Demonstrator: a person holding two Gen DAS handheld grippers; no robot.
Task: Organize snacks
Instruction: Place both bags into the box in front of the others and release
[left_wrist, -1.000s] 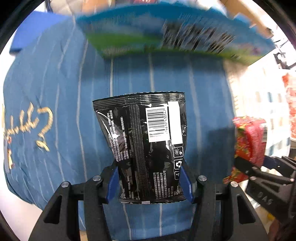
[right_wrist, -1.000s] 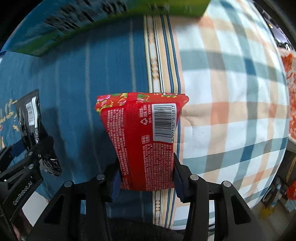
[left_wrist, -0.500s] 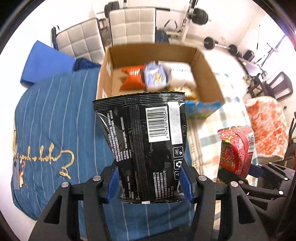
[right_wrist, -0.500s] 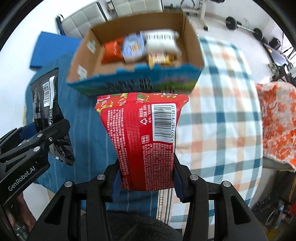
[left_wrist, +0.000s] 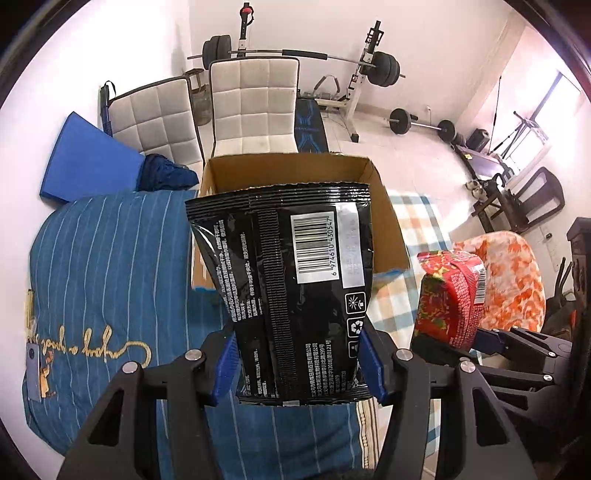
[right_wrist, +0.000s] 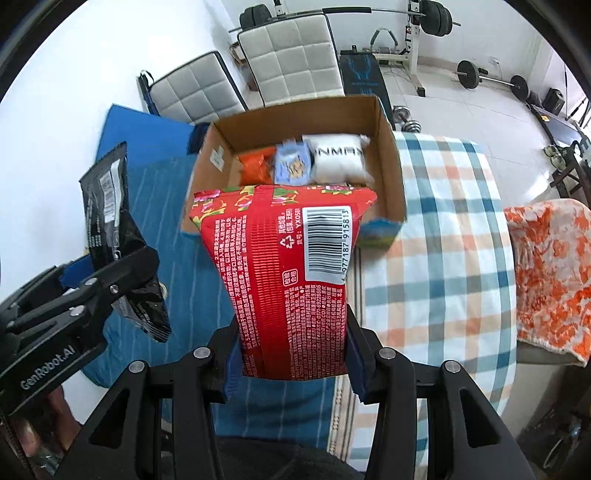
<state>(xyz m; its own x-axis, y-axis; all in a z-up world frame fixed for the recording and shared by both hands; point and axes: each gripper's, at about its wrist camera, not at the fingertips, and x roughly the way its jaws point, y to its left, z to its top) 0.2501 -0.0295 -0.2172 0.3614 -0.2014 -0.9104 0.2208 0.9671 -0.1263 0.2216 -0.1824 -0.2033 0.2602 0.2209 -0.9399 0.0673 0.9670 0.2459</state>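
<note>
Two grippers, each loaded: left gripper pinches black snack bag by its lower end, right gripper clamps red snack bag likewise. Both bags hang short of the cardboard box ahead, part-filled. Step: carry-in. Next: reach over rim, release.
</note>
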